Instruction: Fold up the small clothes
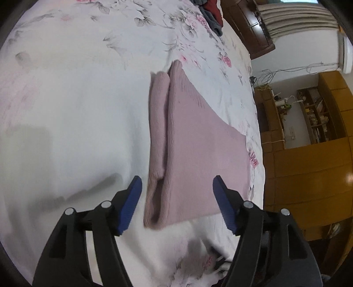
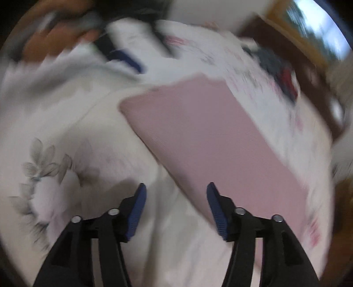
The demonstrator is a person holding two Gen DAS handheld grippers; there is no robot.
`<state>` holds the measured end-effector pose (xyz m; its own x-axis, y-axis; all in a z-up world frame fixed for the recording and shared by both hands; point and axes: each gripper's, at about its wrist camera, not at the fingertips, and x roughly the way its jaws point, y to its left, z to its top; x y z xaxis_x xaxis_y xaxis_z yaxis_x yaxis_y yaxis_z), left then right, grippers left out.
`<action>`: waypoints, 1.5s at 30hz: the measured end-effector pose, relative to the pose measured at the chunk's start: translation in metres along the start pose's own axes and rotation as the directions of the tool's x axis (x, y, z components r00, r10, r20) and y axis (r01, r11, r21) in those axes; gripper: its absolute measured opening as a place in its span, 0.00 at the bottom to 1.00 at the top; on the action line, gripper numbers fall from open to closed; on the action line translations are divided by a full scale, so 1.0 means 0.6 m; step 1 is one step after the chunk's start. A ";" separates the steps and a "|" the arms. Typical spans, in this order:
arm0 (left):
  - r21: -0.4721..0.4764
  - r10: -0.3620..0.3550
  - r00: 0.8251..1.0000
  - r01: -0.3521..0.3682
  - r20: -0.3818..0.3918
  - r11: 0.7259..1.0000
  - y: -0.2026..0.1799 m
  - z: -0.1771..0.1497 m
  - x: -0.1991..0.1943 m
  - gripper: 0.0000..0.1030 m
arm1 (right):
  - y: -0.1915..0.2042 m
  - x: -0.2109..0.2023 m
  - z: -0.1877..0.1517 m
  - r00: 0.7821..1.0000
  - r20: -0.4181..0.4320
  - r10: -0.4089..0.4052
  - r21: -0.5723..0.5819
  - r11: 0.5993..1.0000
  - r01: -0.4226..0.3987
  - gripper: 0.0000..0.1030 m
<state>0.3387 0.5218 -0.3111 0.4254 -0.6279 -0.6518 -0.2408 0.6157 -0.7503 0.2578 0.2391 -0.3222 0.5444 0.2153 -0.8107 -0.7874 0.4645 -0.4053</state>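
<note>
A dusty pink knit garment (image 1: 198, 145) lies flat on a floral bedsheet (image 1: 72, 106), with a sleeve folded over along its left side. My left gripper (image 1: 177, 183) hovers open above the garment's near left corner, holding nothing. In the blurred right wrist view the same pink garment (image 2: 211, 141) lies slantwise as a smooth rectangle. My right gripper (image 2: 176, 187) is open over its near edge, with nothing between its blue pads (image 2: 217, 209). The left gripper (image 2: 125, 58) and a hand (image 2: 55, 42) show blurred at the far top left.
A pile of dark red and grey clothes (image 1: 211, 13) lies at the far end of the bed, seen also as blurred clothes (image 2: 278, 72). Wooden cabinets (image 1: 308, 167) and shelves stand beyond the bed's right edge. The white sheet left of the garment is bare.
</note>
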 end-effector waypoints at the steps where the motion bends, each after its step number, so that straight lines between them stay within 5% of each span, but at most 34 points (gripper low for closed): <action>1: -0.007 0.002 1.000 -0.002 0.004 1.000 -0.006 0.012 0.008 0.65 | 0.021 0.011 0.013 0.999 0.004 -0.042 -0.047 0.998 0.042 0.57; 7: -0.033 -0.040 0.999 0.041 0.016 0.999 0.010 0.046 0.010 0.65 | 0.094 0.070 0.060 0.974 0.043 -0.223 -0.224 0.948 0.227 0.56; 13: -0.034 -0.041 0.999 0.041 0.001 0.999 0.021 0.066 0.015 0.66 | 0.106 0.116 0.128 0.944 0.064 -0.324 -0.209 0.920 0.330 0.47; 16: -0.068 -0.063 0.998 0.063 0.004 0.996 0.029 0.081 0.019 0.66 | 0.085 0.141 0.151 0.955 0.029 -0.294 -0.153 0.943 0.295 0.16; 28: -0.112 -0.154 0.981 0.141 -0.121 0.984 0.011 0.113 0.086 0.72 | -0.026 0.050 0.161 0.965 0.100 -0.243 0.111 0.966 0.232 0.10; 34: -0.085 -0.097 0.983 0.084 -0.158 0.993 -0.022 0.168 0.153 0.72 | -0.027 0.049 0.162 0.967 0.108 -0.230 0.116 0.969 0.218 0.10; 41: -0.021 0.083 0.972 -0.090 -0.219 0.996 -0.053 0.207 0.196 0.26 | -0.035 0.043 0.162 0.971 0.114 -0.211 0.155 0.969 0.193 0.10; 45: 0.019 0.116 0.969 -0.115 -0.217 0.993 -0.078 0.211 0.190 0.23 | -0.046 0.035 0.161 0.972 0.121 -0.202 0.194 0.965 0.176 0.10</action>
<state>0.5091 0.4818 -0.3362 0.1954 -0.6400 -0.7431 -0.2717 0.6928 -0.6680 0.3193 0.3139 -0.2872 0.7231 0.2198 -0.6549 -0.6079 0.6527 -0.4522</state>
